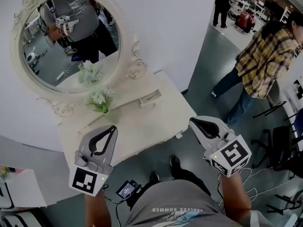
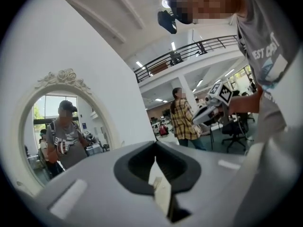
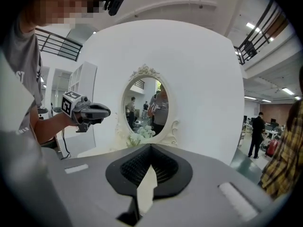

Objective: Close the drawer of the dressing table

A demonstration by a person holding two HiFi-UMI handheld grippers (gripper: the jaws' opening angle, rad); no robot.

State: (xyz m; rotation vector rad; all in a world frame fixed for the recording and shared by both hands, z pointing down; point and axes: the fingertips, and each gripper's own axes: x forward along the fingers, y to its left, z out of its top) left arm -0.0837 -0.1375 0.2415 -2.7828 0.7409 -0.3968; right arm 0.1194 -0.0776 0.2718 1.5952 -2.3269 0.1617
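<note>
Grey floor [image 1: 208, 65] opens up right of the dressing table [image 1: 142, 126]; that's the free side. A white wall [image 1: 165, 18] shuts off the back. We're standing at the table's front edge, shoes on the floor just off it. The top is bare across the front half. Its front-right corner sits between our two grippers in the head view. Oval mirror [image 1: 52, 56] in a carved cream frame stands at the back left. White flowers [image 1: 100, 100] sit at its foot and reflect in the glass. The drawer [image 1: 150, 99] is the small unit on the tabletop, back right, just beside the mirror frame's lower right scroll. It looks pulled out a bit toward us, but it's small in the head view and we can't confirm how far. We can't tell what's inside it, if anything. Left gripper [image 1: 113, 126] hovers over the table's front-left area, jaws pressed together with nothing between them, tip aimed toward the flowers. Right gripper [image 1: 192, 121] hangs off the table's right edge over the floor, jaws also pressed together and empty, well apart from the drawer. Neither gripper touches the table. A person in a plaid shirt [image 1: 265, 56] stands on the floor to the right, well clear of the table. Office chairs [image 1: 279, 145] crowd the far right edge.
</note>
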